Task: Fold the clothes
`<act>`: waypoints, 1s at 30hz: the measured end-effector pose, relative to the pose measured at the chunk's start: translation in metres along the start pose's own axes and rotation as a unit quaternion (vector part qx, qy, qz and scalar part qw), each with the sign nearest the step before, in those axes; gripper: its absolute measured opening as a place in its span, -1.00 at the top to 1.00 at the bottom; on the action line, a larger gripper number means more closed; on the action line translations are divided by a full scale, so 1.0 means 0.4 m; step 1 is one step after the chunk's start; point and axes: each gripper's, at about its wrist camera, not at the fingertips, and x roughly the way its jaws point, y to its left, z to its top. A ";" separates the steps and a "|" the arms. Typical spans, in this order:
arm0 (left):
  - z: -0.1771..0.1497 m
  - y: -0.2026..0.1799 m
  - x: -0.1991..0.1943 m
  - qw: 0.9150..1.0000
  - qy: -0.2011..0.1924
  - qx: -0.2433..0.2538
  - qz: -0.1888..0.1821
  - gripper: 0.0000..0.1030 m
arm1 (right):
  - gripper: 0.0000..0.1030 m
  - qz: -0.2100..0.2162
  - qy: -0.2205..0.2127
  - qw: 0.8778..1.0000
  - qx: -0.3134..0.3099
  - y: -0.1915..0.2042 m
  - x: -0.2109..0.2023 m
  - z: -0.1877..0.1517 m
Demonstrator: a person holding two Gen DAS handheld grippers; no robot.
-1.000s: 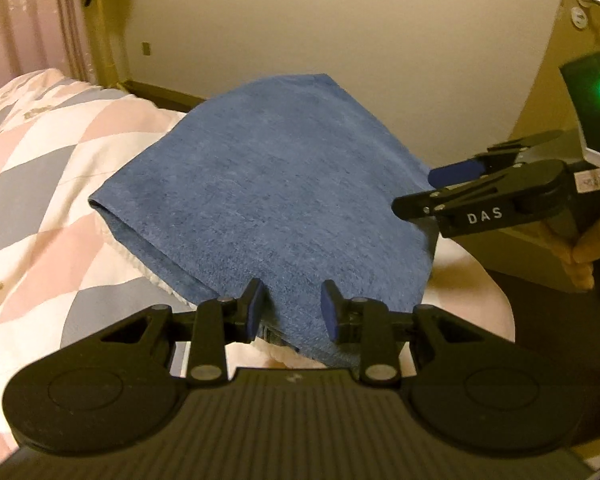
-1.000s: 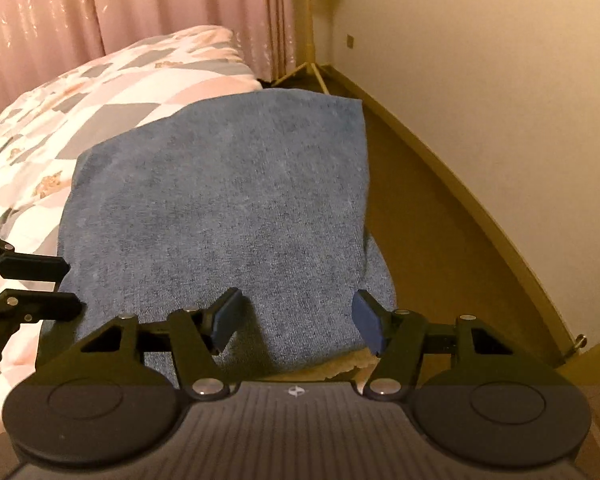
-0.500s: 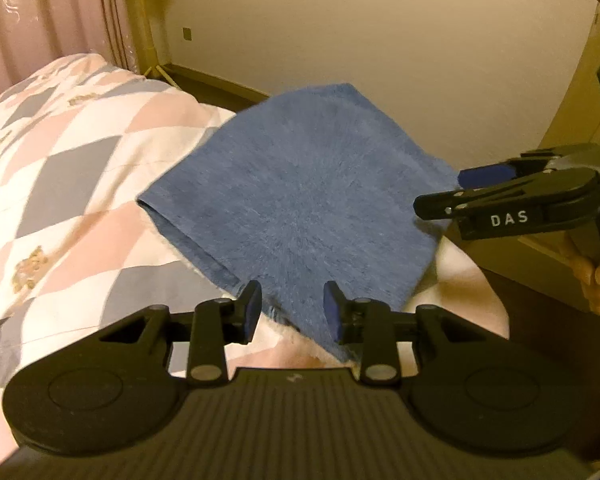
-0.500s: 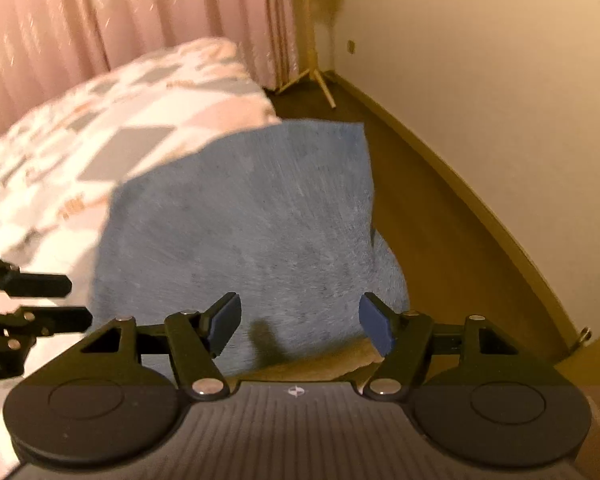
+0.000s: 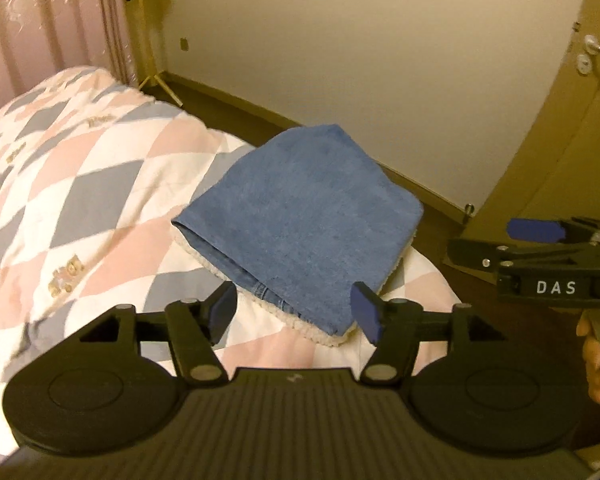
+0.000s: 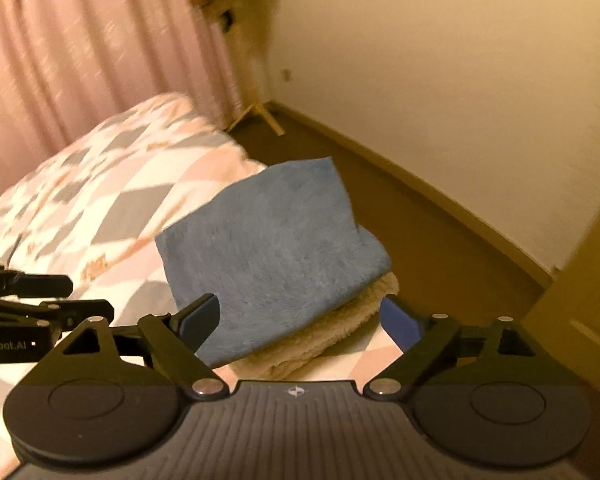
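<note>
though only one moment showed, the denim fleece-lined garment (image 5: 304,220) lay folded into a compact bundle at the quilt's (image 5: 80,184) 3 o'clock corner. left gripper (image 5: 296,308) and right gripper (image 6: 300,316) hung at its 6 o'clock edge, jaws apart, holding nothing. fold looked complete; no other clothes were in view.

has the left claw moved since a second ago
Yes. The left claw has pulled back and away from the folded denim garment, which lies on the bed, and its jaws have spread wider.
</note>
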 end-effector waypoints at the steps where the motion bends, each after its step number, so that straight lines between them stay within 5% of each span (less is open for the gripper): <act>1: 0.000 0.006 -0.023 1.000 -0.003 0.005 -0.001 -0.22 | -0.81 -0.006 -0.005 1.000 0.014 0.011 -0.024 -0.006; 12: -0.075 0.130 -0.274 1.000 -0.023 0.005 0.011 -0.66 | -0.96 -0.062 -0.037 0.993 0.091 0.205 -0.246 -0.109; 22: -0.183 0.202 -0.497 0.998 -0.040 0.033 0.023 -0.91 | -1.00 -0.105 -0.082 0.987 0.095 0.411 -0.463 -0.229; 30: -0.213 0.210 -0.595 0.996 -0.055 0.048 0.042 -0.98 | -1.00 -0.174 -0.109 0.976 0.076 0.479 -0.539 -0.238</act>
